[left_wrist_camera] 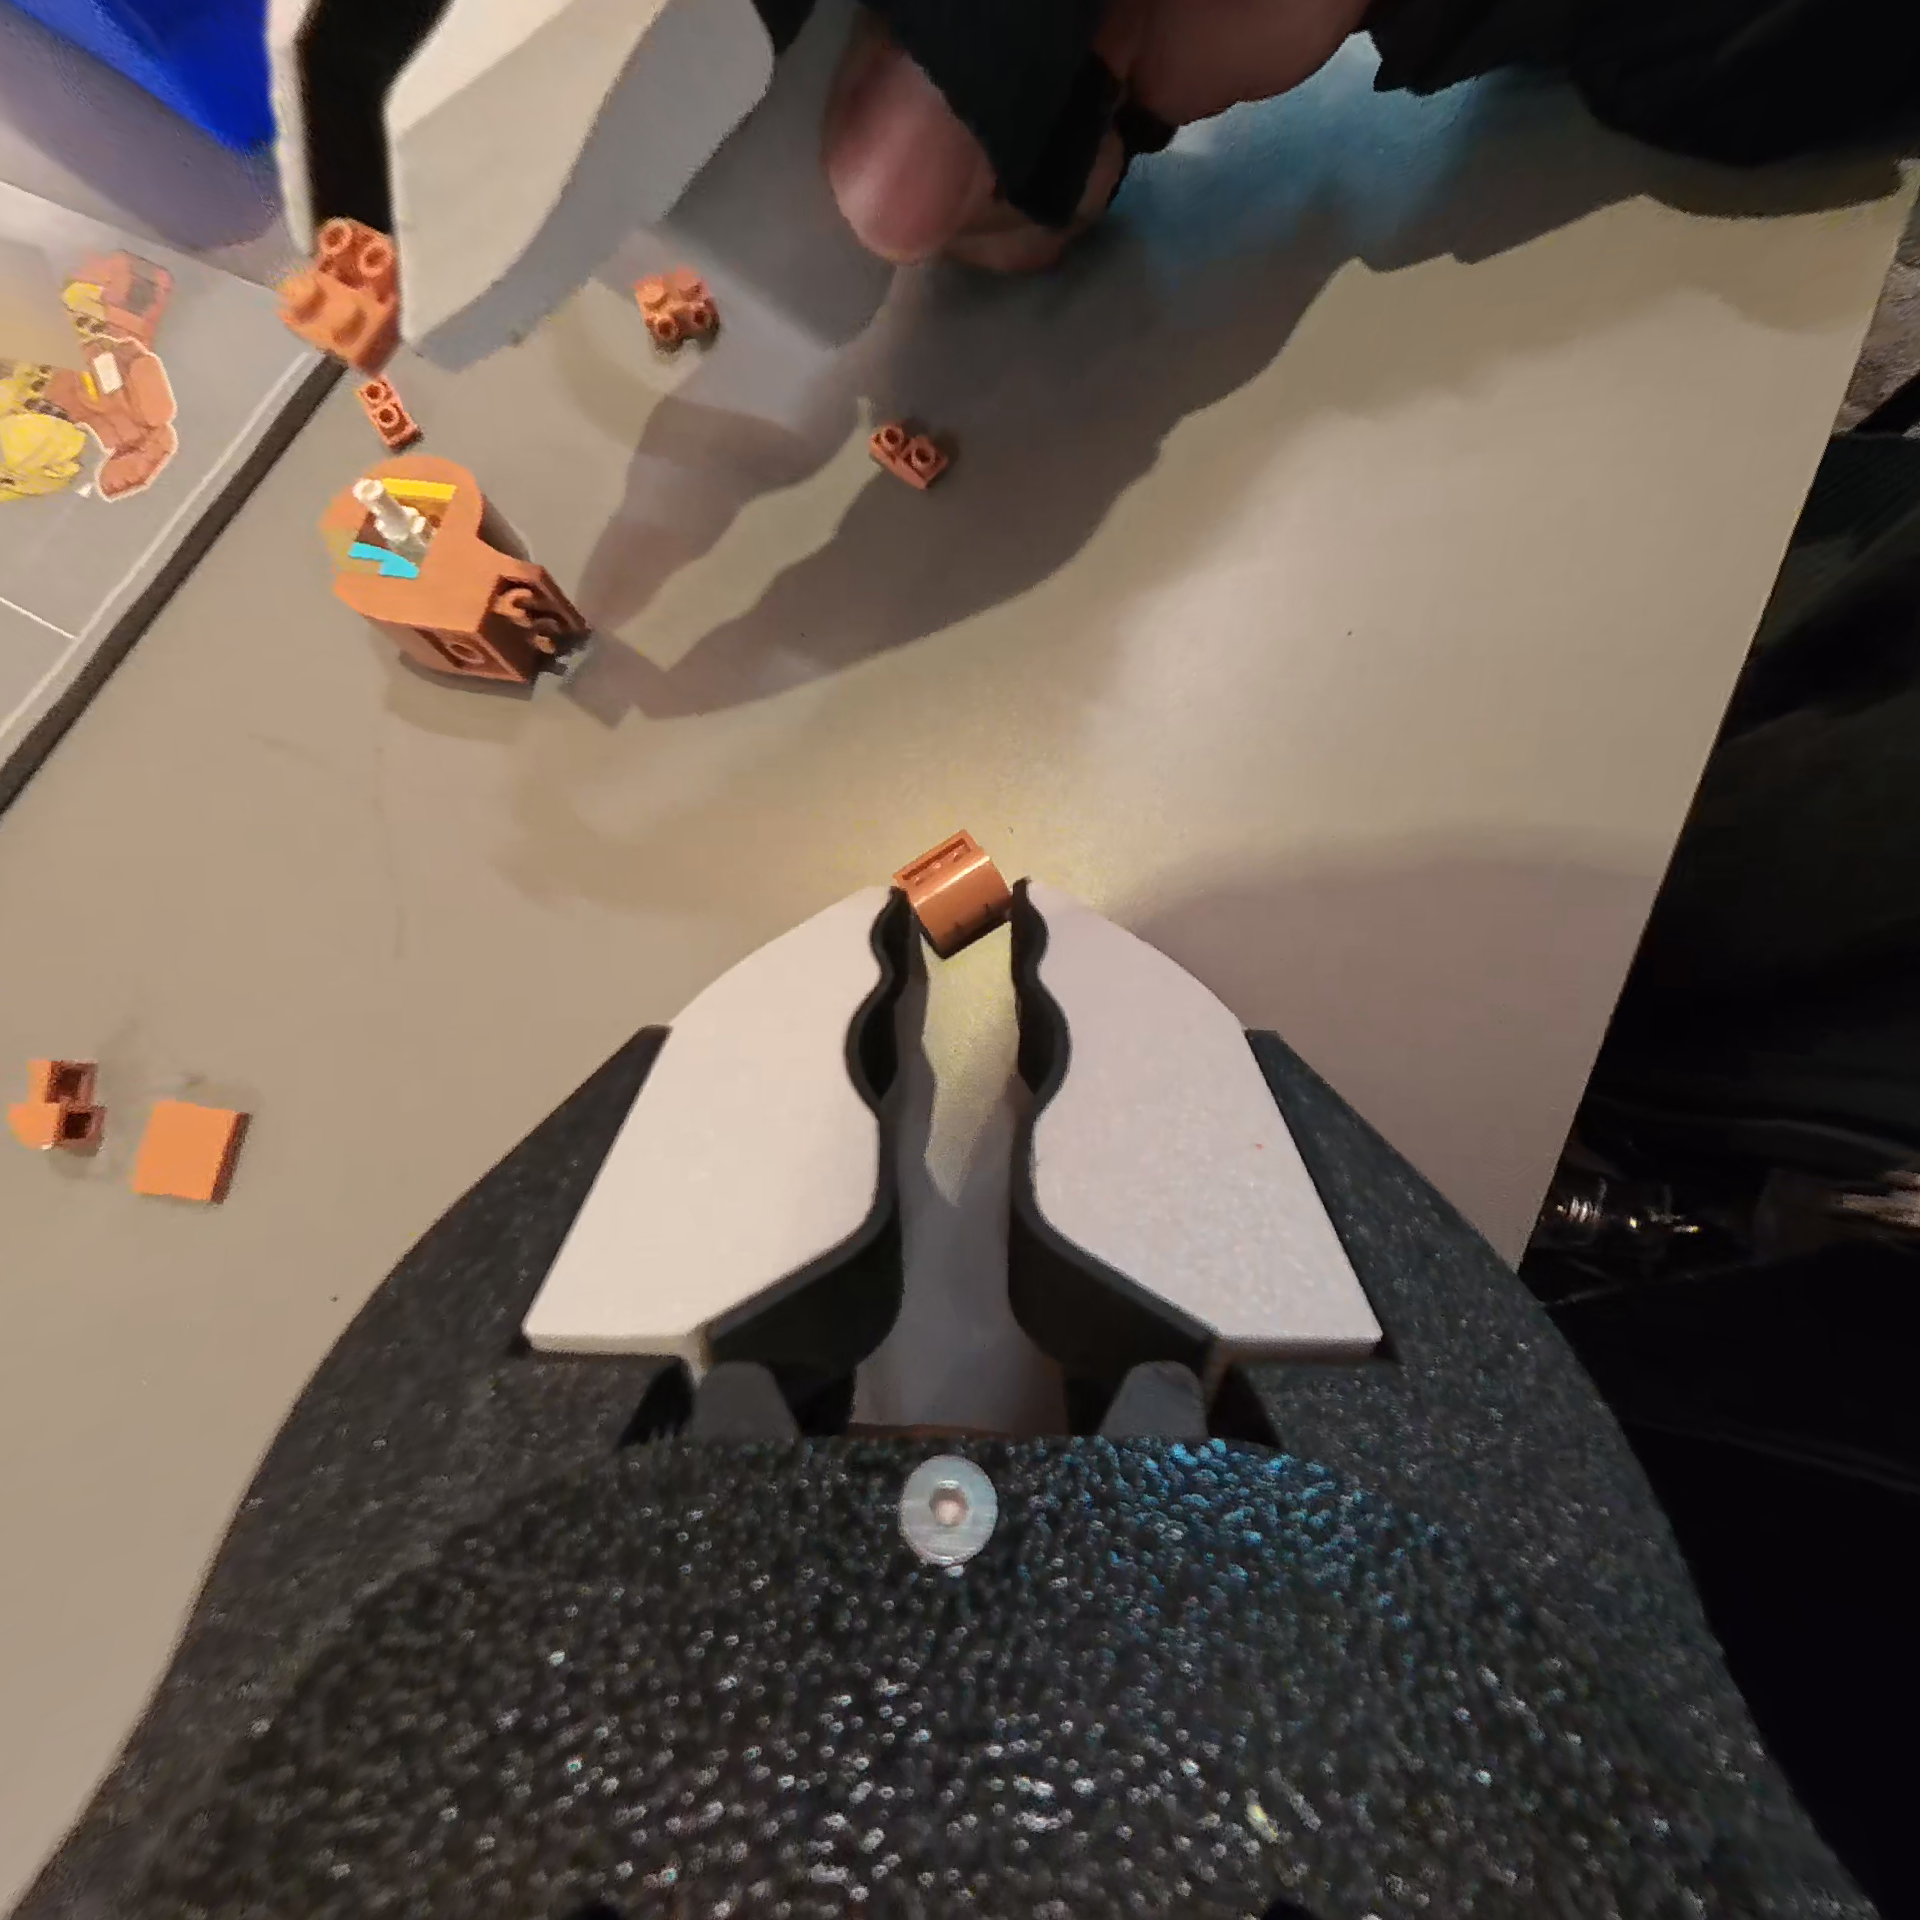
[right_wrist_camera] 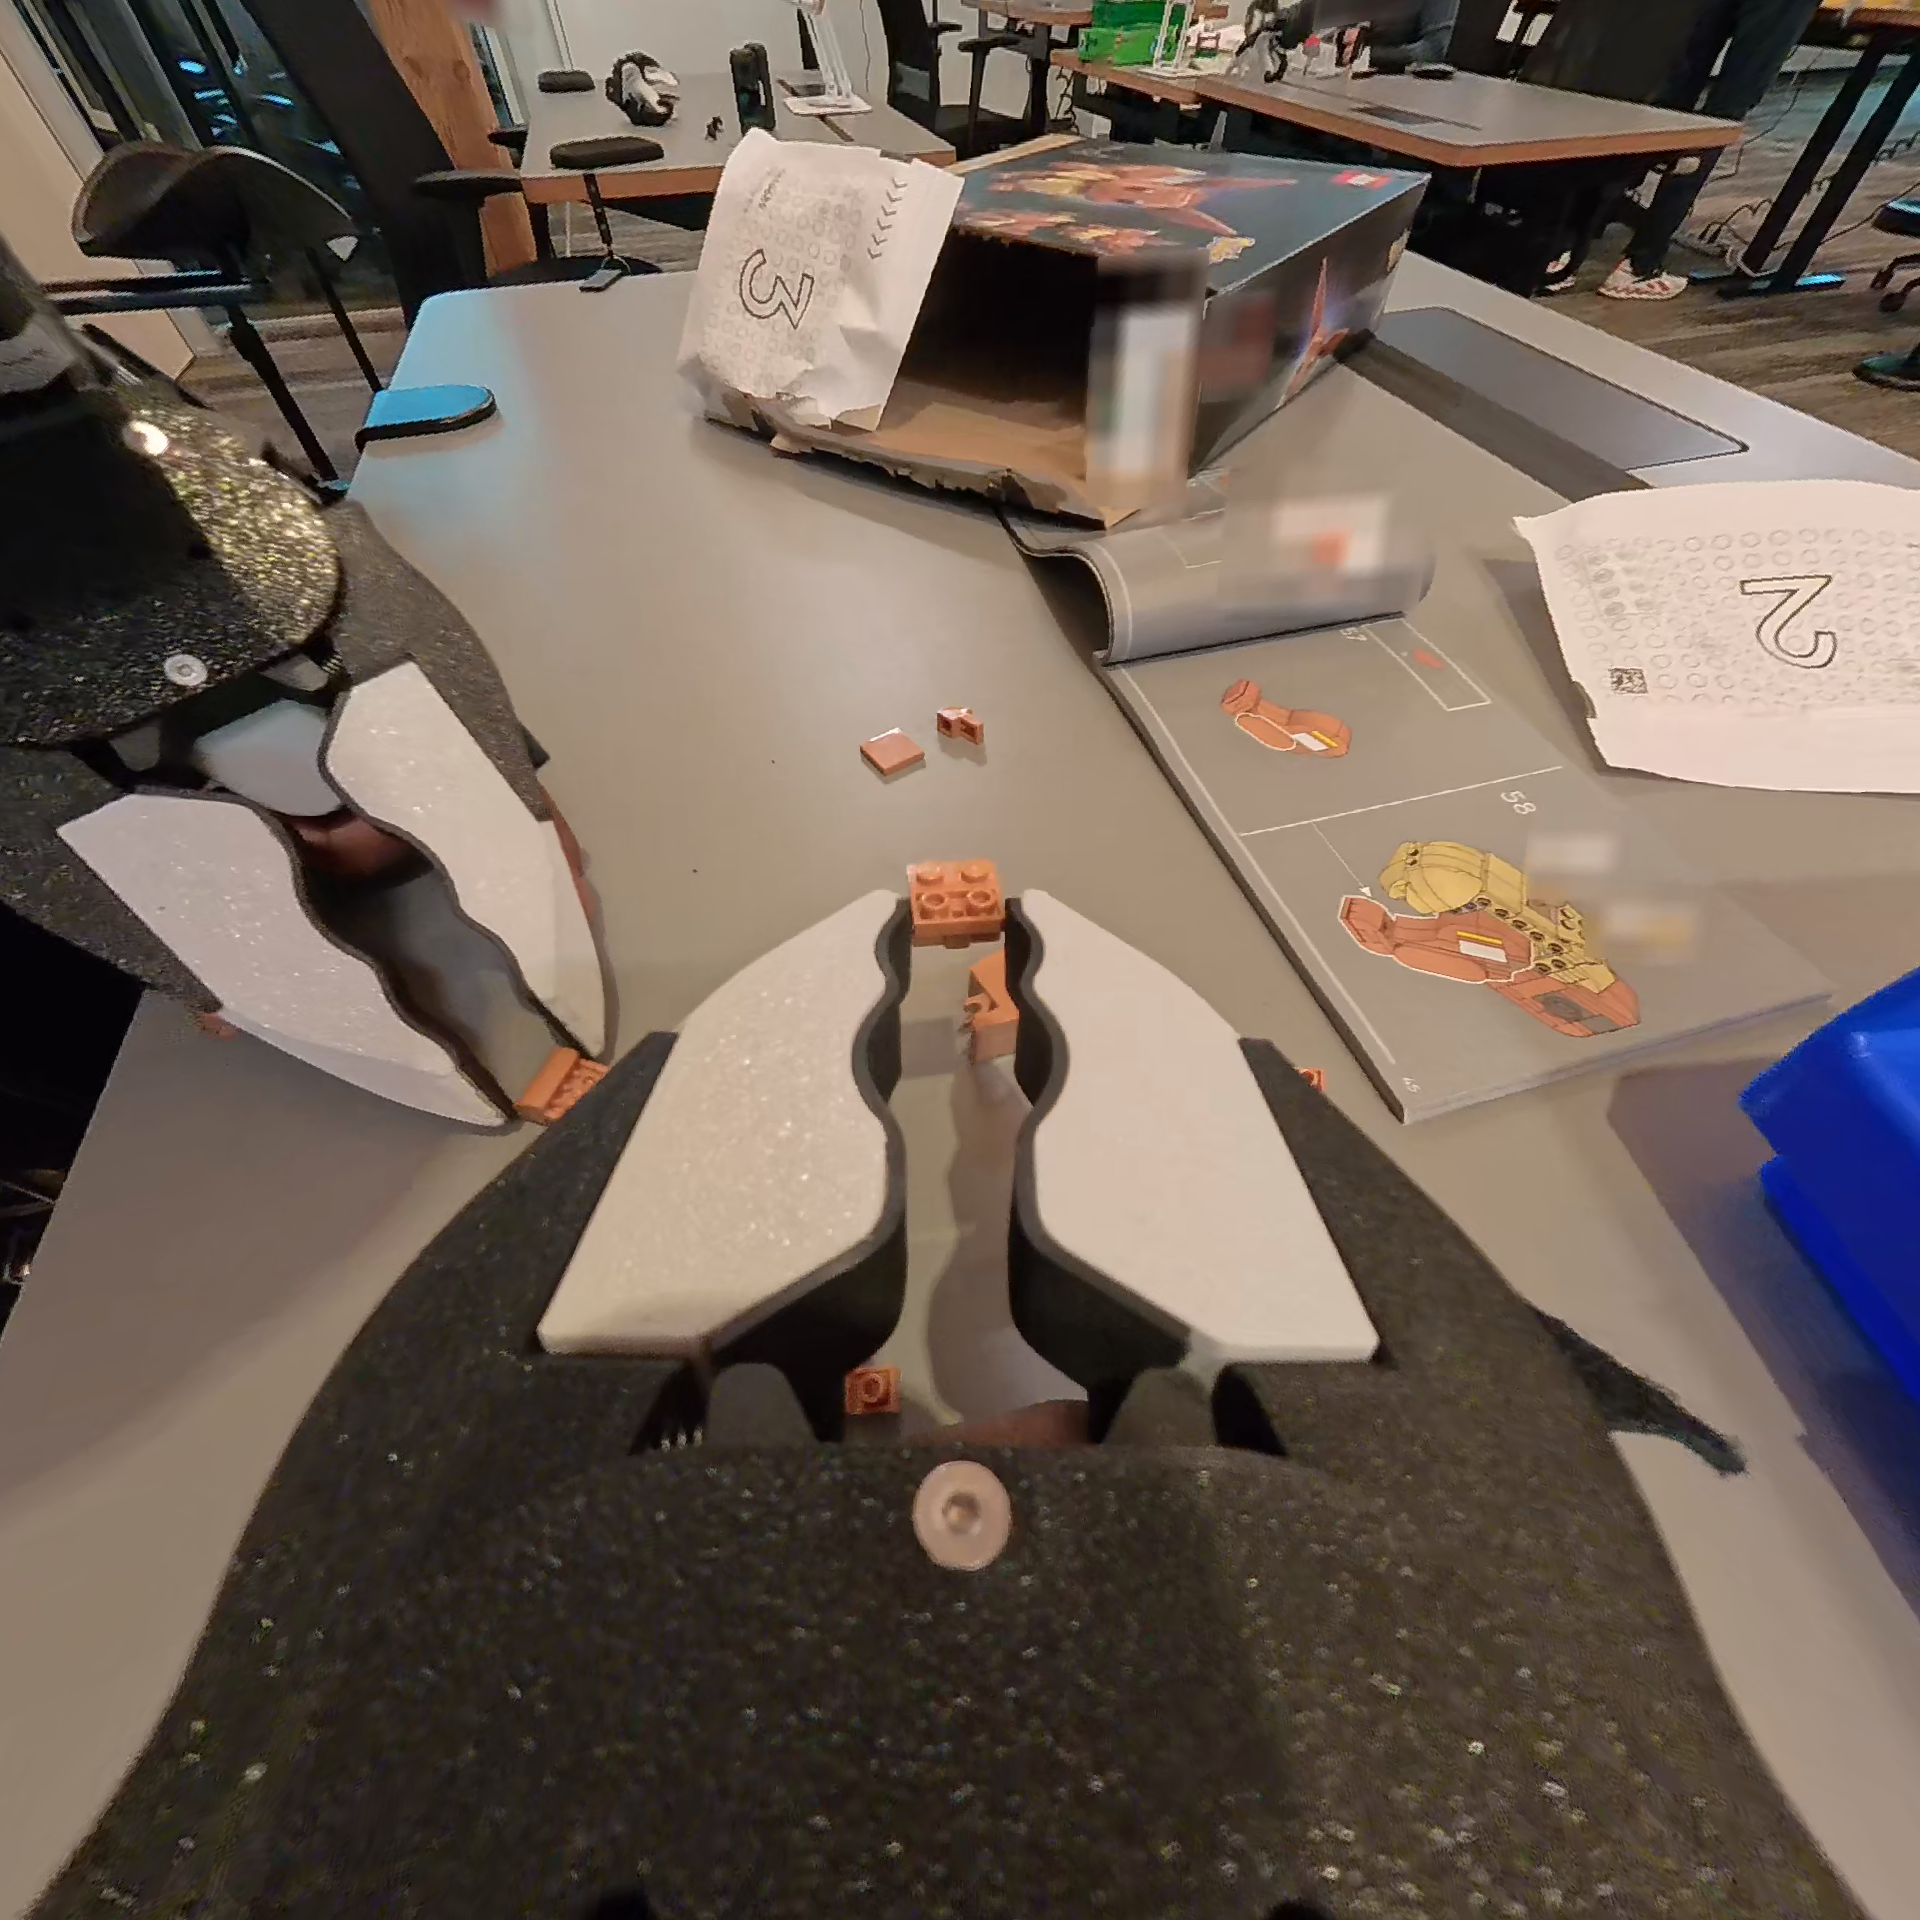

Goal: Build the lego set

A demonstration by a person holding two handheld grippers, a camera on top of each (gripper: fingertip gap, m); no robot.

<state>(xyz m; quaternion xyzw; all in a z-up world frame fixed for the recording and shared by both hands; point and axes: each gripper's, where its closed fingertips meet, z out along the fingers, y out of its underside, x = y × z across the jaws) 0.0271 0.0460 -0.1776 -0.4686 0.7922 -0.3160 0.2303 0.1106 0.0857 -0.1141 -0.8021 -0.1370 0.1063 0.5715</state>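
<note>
At the far left of the right wrist view, the left gripper (right_wrist_camera: 551,1081) leans down to the grey table (right_wrist_camera: 675,644) near its left edge, and its fingertips are closed on a small brown curved piece (left_wrist_camera: 954,894). In its own view both dark pads touch this piece, which sits tilted between them. Past its tips the table is bare up to the right edge, where the dark floor starts.

In the middle, the right gripper (right_wrist_camera: 958,920) is clamped on a brown studded brick (right_wrist_camera: 956,902), studs facing the camera, lifted above the table. Below it a brown half-built model (left_wrist_camera: 447,582) stands on the surface. Further from the tips lie a flat brown tile (right_wrist_camera: 891,750) and a small brown bracket (right_wrist_camera: 960,724), close together, with free table all around them.

To the right, an open instruction booklet (right_wrist_camera: 1434,883) lies just beside the right finger, its edge running diagonally. A torn cardboard box (right_wrist_camera: 1143,312) stands behind it, with a white paper bag (right_wrist_camera: 810,281) at its opening. Another paper bag (right_wrist_camera: 1745,634) lies at the far right, and a blue bin (right_wrist_camera: 1839,1143) closes the right edge.
</note>
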